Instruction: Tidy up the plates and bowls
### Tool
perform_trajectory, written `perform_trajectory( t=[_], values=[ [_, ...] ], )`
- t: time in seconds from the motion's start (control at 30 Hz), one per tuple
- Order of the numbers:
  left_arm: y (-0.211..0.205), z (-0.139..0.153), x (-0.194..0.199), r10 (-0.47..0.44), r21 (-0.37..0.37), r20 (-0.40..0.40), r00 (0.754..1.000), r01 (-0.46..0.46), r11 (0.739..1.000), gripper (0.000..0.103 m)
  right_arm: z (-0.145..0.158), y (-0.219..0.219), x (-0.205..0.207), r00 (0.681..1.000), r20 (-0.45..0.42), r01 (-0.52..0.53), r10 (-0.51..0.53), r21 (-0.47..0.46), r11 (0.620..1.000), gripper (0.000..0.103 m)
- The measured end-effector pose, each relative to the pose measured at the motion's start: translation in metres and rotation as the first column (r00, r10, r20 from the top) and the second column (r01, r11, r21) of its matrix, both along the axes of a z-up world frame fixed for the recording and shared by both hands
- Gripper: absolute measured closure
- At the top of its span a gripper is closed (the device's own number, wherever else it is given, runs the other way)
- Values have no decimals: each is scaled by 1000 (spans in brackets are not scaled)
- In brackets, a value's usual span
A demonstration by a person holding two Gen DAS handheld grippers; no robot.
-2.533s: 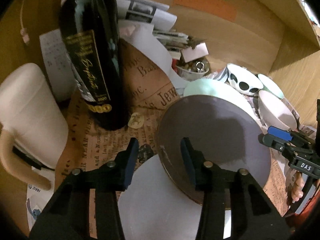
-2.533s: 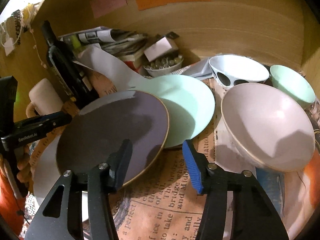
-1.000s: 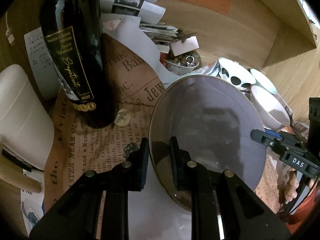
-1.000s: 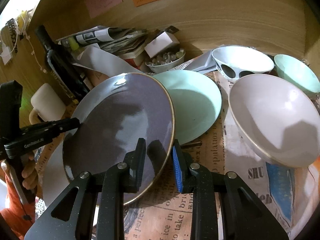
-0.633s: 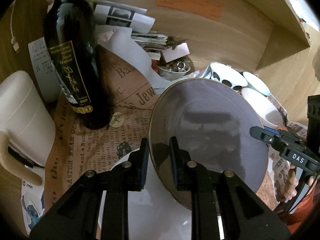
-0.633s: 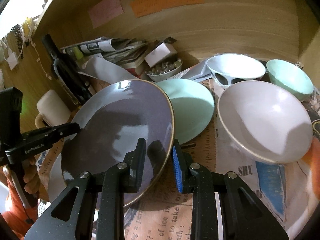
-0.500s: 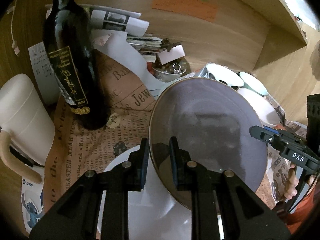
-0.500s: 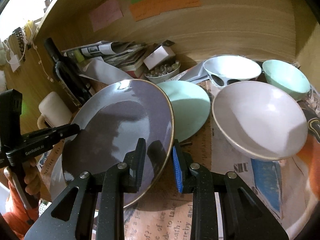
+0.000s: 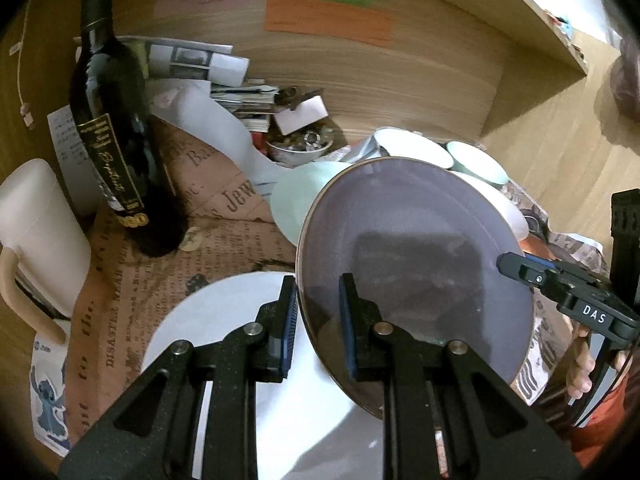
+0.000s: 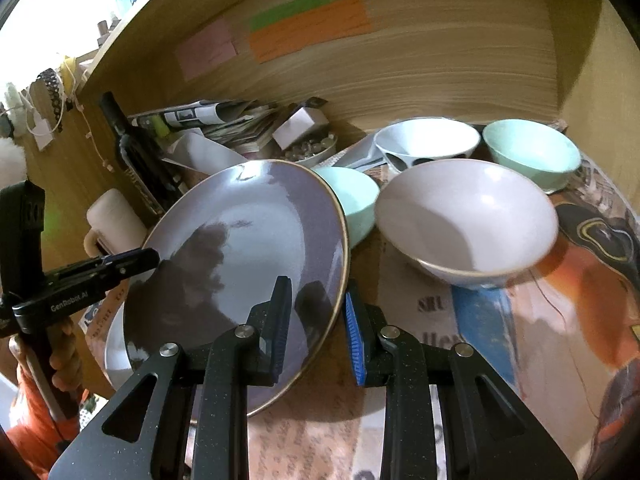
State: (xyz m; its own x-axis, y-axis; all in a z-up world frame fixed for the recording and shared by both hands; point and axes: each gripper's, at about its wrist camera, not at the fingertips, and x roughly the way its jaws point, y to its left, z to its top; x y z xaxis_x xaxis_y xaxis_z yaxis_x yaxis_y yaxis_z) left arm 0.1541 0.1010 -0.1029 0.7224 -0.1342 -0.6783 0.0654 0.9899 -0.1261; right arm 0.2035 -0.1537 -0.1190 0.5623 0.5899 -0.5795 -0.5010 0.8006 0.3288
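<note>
Purple plate between both hand-held grippers

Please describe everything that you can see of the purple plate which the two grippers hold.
The purple plate is round, shallow and glossy, apparently glazed ceramic, with a thin golden-brown rim. It is lifted and tilted above the newspaper-covered surface. The left gripper clamps its near edge in the left wrist view; the right gripper clamps the opposite edge. It partly hides a mint green plate behind and a white plate below. Nothing lies on it.
</note>
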Motion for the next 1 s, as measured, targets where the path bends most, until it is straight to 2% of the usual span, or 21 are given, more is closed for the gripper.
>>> perform_trajectory(
  t=[0.6,1.0],
  values=[
    [-48,-7,-18,-65,-11,-33,997,65,998,83,-17,-52,-27,998,-24,62,-62,0,998,79],
    [-74,-25,-16,-114,-24,-84,990,113,993,83,-33,-78,-33,993,-66,101,-103,-26,995,79]
  ],
)
